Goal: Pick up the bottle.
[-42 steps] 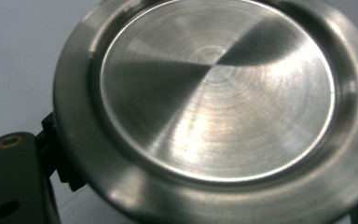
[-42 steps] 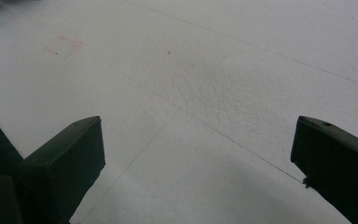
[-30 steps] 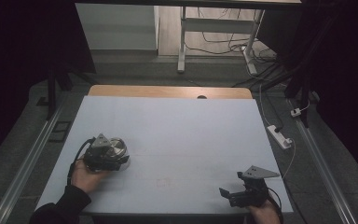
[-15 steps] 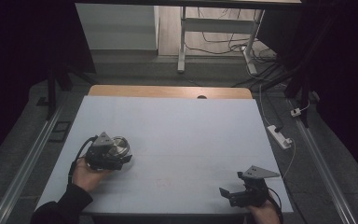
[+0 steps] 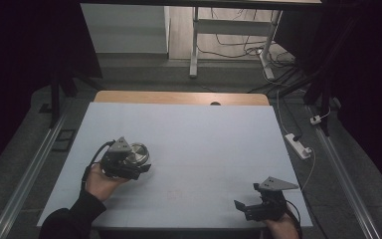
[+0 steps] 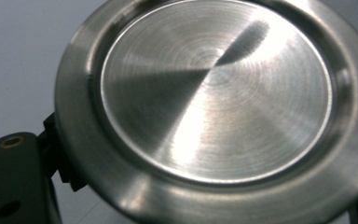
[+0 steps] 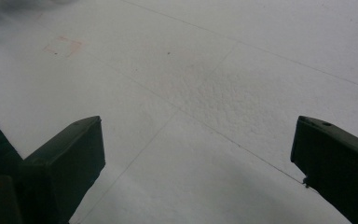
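One steel dish (image 5: 138, 153) was clamped at its rim in the left gripper (image 5: 129, 167), pickup judged done, placing left; right gripper (image 5: 246, 208) gaped empty.

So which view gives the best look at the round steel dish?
The left gripper view: the round steel dish is seen close up, with its brushed surface and raised rim clear, and a black jaw at its lower left edge. In the high view it is small, partly behind the left gripper. The right gripper view looks at bare table.
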